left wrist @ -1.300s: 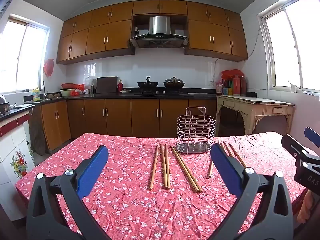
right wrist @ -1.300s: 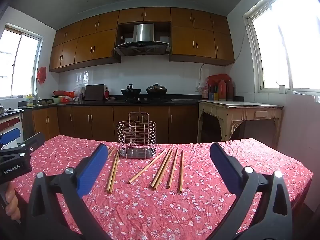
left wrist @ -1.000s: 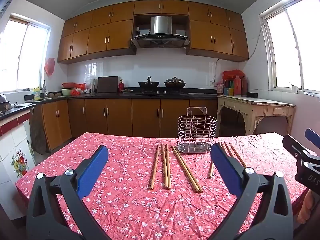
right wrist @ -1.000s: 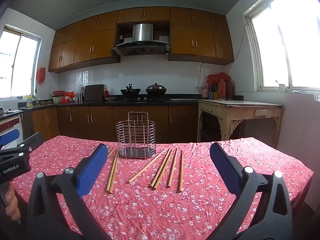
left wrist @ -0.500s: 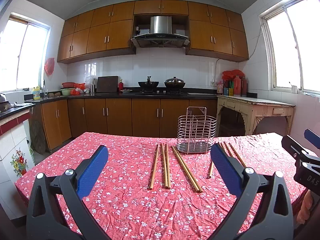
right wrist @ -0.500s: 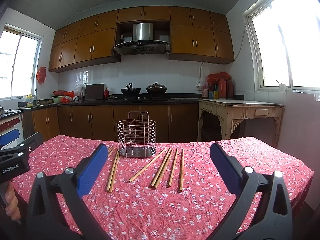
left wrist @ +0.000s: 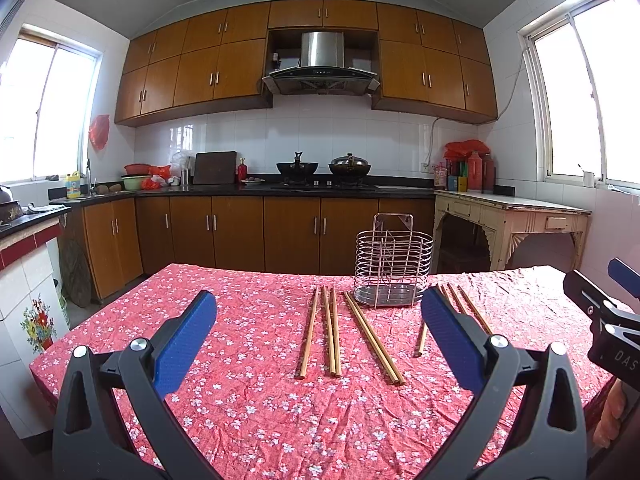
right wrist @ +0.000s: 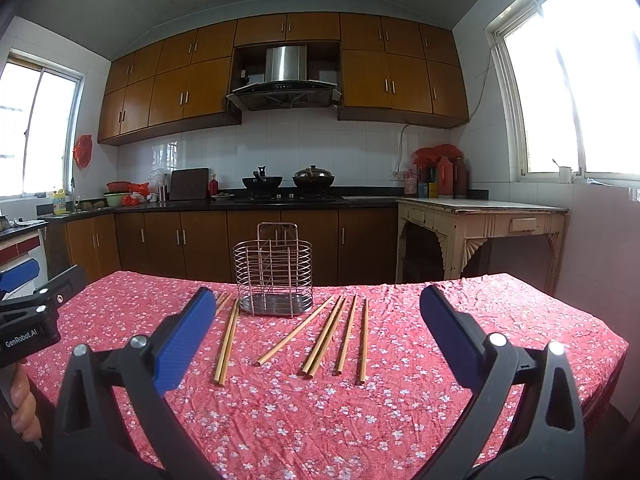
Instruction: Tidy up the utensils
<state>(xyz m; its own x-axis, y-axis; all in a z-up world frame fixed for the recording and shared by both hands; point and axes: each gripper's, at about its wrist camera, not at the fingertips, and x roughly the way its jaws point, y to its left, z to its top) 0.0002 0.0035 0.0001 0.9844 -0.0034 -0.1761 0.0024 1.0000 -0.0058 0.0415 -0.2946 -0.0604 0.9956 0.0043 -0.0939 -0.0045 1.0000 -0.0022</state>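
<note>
left wrist view: the left gripper (left wrist: pixel 318 334) hangs wide and empty over the table (left wrist: pixel 248 400); chopsticks (left wrist: pixel 330 330) lie flat before the rack (left wrist: pixel 393 264). pinch one near its end.

right wrist view: the right gripper (right wrist: pixel 314 332) gapes, holding nothing; take the separate angled stick (right wrist: pixel 294 331) first.

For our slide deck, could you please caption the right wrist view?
Open right gripper faces a wire utensil holder and loose chopsticks on a floral tablecloth.
</note>
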